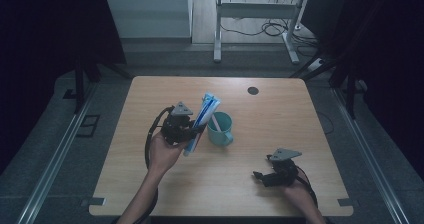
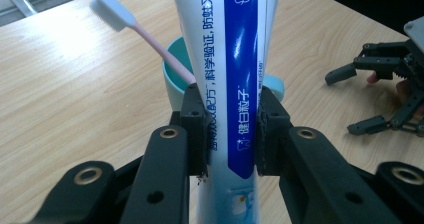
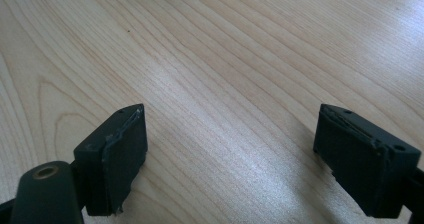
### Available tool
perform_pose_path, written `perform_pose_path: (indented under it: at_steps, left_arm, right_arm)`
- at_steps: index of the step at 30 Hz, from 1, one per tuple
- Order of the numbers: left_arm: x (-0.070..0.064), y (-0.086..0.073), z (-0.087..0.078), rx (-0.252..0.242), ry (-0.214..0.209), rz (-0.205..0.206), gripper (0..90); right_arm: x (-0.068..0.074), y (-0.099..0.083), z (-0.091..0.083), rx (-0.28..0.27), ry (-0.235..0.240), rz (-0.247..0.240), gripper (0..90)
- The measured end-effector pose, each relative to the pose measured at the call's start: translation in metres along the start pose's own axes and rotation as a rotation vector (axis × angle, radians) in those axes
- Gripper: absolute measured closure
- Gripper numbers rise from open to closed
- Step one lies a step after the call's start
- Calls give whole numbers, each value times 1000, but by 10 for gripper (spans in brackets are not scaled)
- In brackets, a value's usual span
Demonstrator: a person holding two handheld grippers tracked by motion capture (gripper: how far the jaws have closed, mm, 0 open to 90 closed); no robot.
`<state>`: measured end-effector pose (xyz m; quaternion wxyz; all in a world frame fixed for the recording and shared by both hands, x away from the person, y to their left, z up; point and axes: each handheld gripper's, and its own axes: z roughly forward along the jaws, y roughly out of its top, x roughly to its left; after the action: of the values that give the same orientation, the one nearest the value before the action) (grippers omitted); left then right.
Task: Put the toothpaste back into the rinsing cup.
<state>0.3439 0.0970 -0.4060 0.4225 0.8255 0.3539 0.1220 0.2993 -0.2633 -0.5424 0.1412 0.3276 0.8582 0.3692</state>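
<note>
We see our left tool (image 1: 192,130) up over the middle of the wooden worktop (image 1: 150,184). It is pinching a toothpaste tube (image 1: 202,121), white and blue. In the left gripper view the two black jaws press on both sides of the toothpaste tube (image 2: 235,84), near the lower part of it, and the tube stands up between them with blue writing running along it. From the high view the tube leans a bit, with its flat end up and away from us.

Just beside the tube sits a teal cup (image 1: 220,129) with a handle on the side near us. The tube is close to the cup's left edge, but we cannot tell if they touch. A pink toothbrush (image 2: 135,34) stands in the cup, and its white bristle head pokes up and out to the side. In the left gripper view the cup (image 2: 172,79) is right behind the tube.

Our right tool (image 1: 260,176) is low by the near right part of the worktop, well apart from the cup and the tube. Its jaws are spread wide. In the right gripper view we see bare wood between them, and they pinch nothing.

A small dark round hole (image 1: 253,90) is in the worktop at the far side.
</note>
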Motion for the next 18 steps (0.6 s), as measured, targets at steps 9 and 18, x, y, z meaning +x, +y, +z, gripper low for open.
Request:
perform_pose_path:
  at_steps: [9, 18]
  left_arm:
    - [-1, 10, 3, -34, 14, 2, 718]
    - [-3, 21, 8, -69, 20, -1, 718]
  right_arm:
    - [0, 0, 0, 0, 0, 0, 138]
    - [0, 0, 0, 1, -1, -1, 138]
